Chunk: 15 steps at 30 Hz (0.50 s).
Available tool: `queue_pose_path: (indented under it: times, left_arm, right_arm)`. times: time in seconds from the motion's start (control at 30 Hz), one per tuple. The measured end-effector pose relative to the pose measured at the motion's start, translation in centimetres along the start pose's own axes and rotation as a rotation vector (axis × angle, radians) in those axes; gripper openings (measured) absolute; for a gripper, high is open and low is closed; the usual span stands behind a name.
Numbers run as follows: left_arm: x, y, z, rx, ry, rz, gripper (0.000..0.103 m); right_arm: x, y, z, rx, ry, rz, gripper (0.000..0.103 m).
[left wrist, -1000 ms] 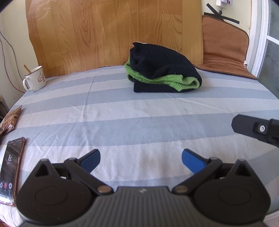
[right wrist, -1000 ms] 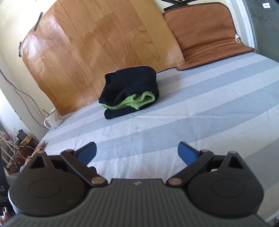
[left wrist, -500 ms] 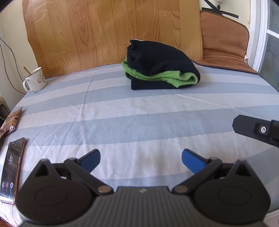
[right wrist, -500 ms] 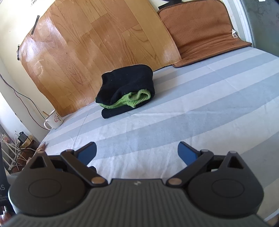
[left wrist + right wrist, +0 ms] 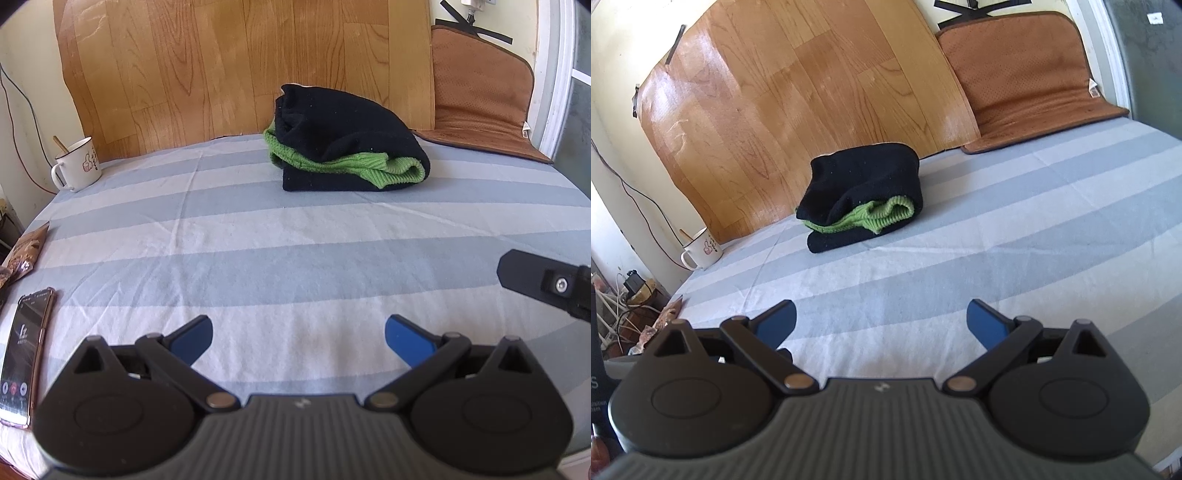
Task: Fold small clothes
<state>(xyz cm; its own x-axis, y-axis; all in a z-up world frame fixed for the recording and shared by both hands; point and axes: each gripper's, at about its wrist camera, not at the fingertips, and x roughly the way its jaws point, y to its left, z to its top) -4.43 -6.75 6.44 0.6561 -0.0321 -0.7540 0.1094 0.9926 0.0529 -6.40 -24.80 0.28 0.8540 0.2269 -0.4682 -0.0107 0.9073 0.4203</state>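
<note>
Left gripper (image 5: 298,336) & right gripper (image 5: 881,322) both spread wide, empty; folded black-green sweater (image 5: 343,144) lies well ahead of each on striped bed (image 5: 258,236).

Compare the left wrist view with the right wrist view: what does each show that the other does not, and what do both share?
Only the left wrist view shows the phone at the bed's edge and part of the right gripper entering from the side. Only the right wrist view shows the cables and charger on the floor. Both show the folded black and green garment, the white mug, the striped sheet, the wooden board, and open jaws holding nothing.
</note>
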Motion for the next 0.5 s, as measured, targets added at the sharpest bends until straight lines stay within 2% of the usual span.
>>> queue_pose_path:
  times: [0.5]
  left_arm:
    - [-0.42, 0.89, -0.07, -0.038, -0.006, -0.012, 0.103]
  right_arm:
    - [-0.11, 0.60, 0.04, -0.008, 0.001, -0.006, 0.100]
